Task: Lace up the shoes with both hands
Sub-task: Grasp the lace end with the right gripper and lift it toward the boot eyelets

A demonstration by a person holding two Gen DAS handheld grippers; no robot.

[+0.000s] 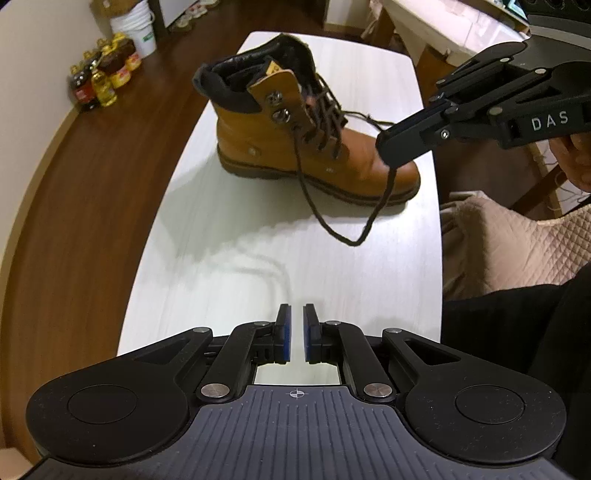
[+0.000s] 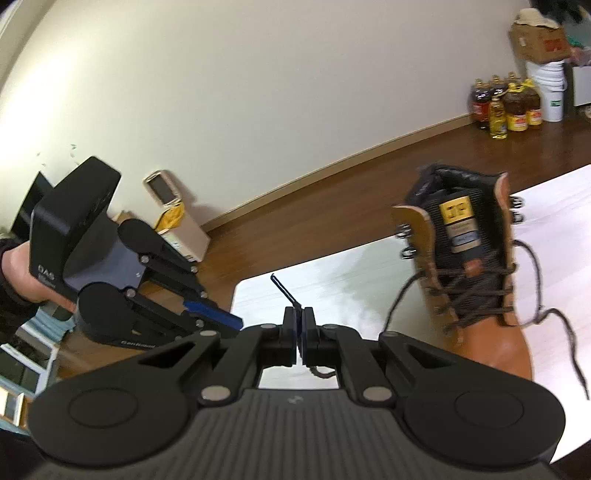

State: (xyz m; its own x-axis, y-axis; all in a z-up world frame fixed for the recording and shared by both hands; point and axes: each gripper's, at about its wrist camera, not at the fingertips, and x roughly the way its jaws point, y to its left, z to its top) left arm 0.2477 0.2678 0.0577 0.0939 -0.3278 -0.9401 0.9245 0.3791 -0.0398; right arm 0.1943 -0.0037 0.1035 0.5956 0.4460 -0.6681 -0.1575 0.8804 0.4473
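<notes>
A tan leather boot (image 1: 280,140) (image 2: 476,277) with a black collar stands on the white table (image 1: 229,280). Its dark brown lace (image 1: 314,206) runs from an upper eyelet, sags in a loop to the tabletop and rises to my right gripper (image 1: 391,147) (image 2: 298,317). That gripper hovers beside the boot's toe, shut on the lace, and the lace tip (image 2: 282,290) pokes out past its pads. My left gripper (image 1: 297,332) (image 2: 221,317) hangs over the near end of the table. Its pads are almost together with nothing between them. A second lace end (image 2: 565,332) trails loose on the table.
Oil bottles (image 1: 103,77) and a white bucket (image 1: 138,26) stand on the wooden floor by the wall. A pink quilted cushion (image 1: 517,243) lies beside the table's right edge. A dark sleeve (image 1: 517,332) is at the right, and a hand (image 2: 22,273) holds the left gripper.
</notes>
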